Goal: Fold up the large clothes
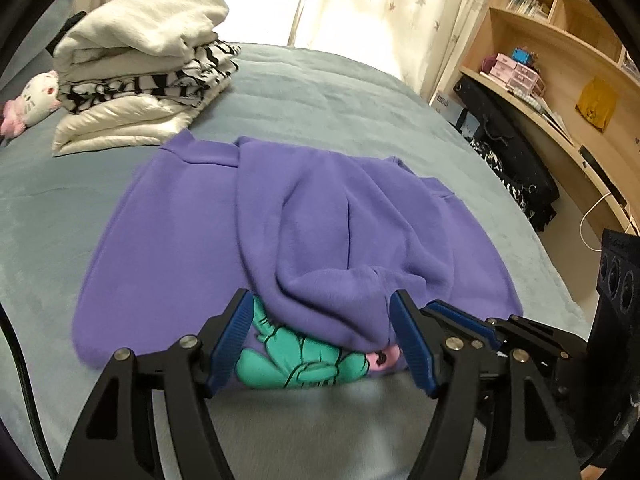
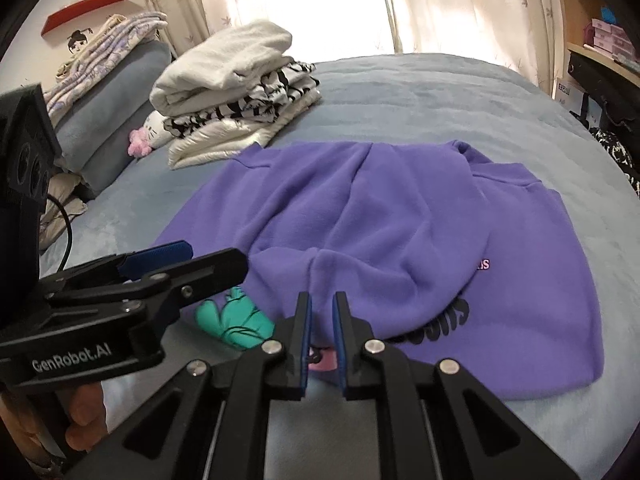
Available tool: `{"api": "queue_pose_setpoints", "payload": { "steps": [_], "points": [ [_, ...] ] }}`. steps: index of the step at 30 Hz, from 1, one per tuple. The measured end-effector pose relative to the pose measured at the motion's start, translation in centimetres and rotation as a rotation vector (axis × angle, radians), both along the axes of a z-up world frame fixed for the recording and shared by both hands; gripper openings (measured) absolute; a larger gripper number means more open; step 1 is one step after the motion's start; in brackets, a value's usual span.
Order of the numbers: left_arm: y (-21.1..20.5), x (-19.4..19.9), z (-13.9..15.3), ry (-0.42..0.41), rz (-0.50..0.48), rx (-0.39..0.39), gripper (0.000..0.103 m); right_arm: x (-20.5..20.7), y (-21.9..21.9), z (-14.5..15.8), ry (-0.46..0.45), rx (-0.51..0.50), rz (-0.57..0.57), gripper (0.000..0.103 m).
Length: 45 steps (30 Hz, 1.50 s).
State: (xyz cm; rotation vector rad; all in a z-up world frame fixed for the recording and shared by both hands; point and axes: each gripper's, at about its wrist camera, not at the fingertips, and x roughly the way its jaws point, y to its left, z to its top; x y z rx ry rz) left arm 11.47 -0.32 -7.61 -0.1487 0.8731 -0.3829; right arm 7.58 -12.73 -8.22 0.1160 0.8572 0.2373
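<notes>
A grey-blue bed (image 1: 340,92) carries a purple sweatshirt (image 1: 192,240) spread flat, its hood bunched at the near edge over a teal print (image 1: 296,360). The left gripper (image 1: 324,340) stands wide apart around that bunch. The right gripper (image 2: 322,320) is nearly closed, seemingly pinching the hood's edge. A stack of folded clothes (image 2: 236,92) lies beyond.

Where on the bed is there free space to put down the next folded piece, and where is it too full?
Free: the grey bed between the hoodie and the curtains, right of the stack. Also a strip left of the hoodie. Crowded: the far left corner, with the stack, a plush toy and pillows, and the near edge, where both grippers work.
</notes>
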Motion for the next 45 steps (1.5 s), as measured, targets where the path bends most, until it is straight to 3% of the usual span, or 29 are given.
{"api": "queue_pose_setpoints", "payload": {
  "steps": [4, 8, 12, 16, 24, 30, 35, 41, 42, 45],
  "points": [
    [1.8, -1.8, 0.4, -0.002, 0.042, -0.032, 0.073, -1.4, 0.6, 1.0, -0.032, -0.002, -0.008, 0.011],
    [3.7, -3.3, -0.2, 0.021, 0.078, -0.082, 0.073, -3.0, 0.9, 1.4, -0.055, 0.005, -0.028, 0.025],
    [5.5, -4.0, -1.8, 0.052, 0.098, -0.119, 0.073, -4.2, 1.2, 1.2, -0.077, -0.002, -0.044, 0.027],
    [6.8, -4.0, -3.9, 0.098, 0.110, -0.184, 0.074, -4.4, 1.6, 0.9, -0.093, -0.029, -0.061, 0.027],
    [9.9, -2.2, -7.8, 0.168, 0.195, -0.396, 0.074, -3.5, 2.7, 0.3, -0.084, -0.044, -0.039, 0.027],
    [11.3, 0.2, -10.6, 0.208, 0.264, -0.477, 0.074, -2.4, 2.5, -0.5, -0.066, -0.042, -0.034, 0.027],
    [11.0, 2.3, -11.4, 0.205, 0.286, -0.501, 0.074, -0.7, 1.8, -1.1, -0.061, -0.054, -0.055, 0.026],
    [9.9, 5.2, -11.5, 0.180, 0.285, -0.501, 0.073, 2.6, 2.0, -0.7, -0.084, -0.093, -0.060, 0.010],
    [9.7, 5.6, -11.4, 0.171, 0.281, -0.500, 0.072, 3.4, 2.0, -0.7, -0.086, -0.099, -0.058, 0.009],
    [9.6, 6.9, -10.9, 0.141, 0.287, -0.474, 0.050, 5.4, 2.4, -1.5, -0.067, -0.123, -0.058, 0.004]
  ]
}}
